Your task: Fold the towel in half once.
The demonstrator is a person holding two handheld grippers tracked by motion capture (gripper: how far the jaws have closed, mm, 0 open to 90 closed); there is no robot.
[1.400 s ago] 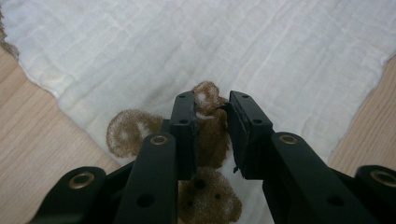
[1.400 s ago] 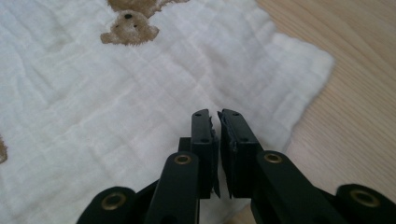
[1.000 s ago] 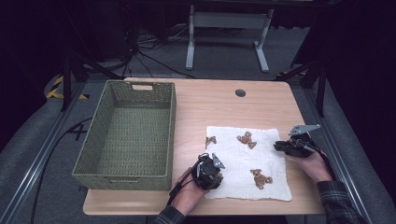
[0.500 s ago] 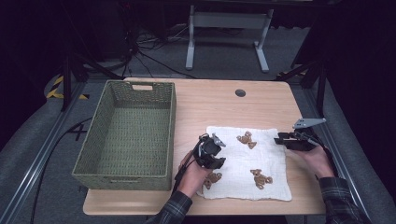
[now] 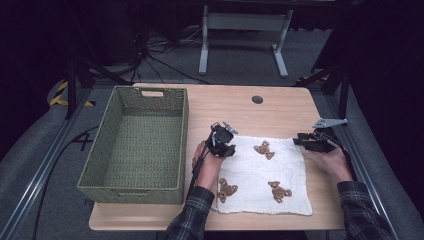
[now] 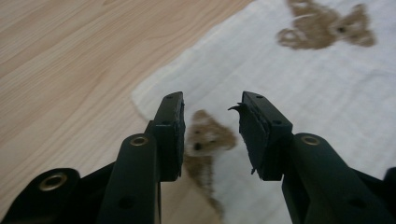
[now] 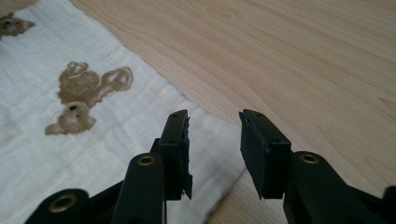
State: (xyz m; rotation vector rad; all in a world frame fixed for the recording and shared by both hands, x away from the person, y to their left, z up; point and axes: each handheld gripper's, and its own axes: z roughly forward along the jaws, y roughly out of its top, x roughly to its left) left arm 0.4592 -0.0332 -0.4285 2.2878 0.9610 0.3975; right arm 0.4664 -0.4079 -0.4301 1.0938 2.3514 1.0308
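A white muslin cloth printed with brown bears (image 5: 262,175) lies flat at lower centre. The left gripper (image 5: 223,141) and right gripper (image 5: 311,142) hover part-open and empty over its top corners; each should pinch one layer.

Lit from above onto the table (image 5: 280,107); dark and nearly featureless beyond its edges in the high view. Soft, short shadows beside the basket (image 5: 135,142) and under both hands. No glare on the wood. Bright, even light in both gripper views; jaws in the foreground slightly soft, bear print on the cloth (image 6: 327,79) blurred, wood grain farther off sharper.
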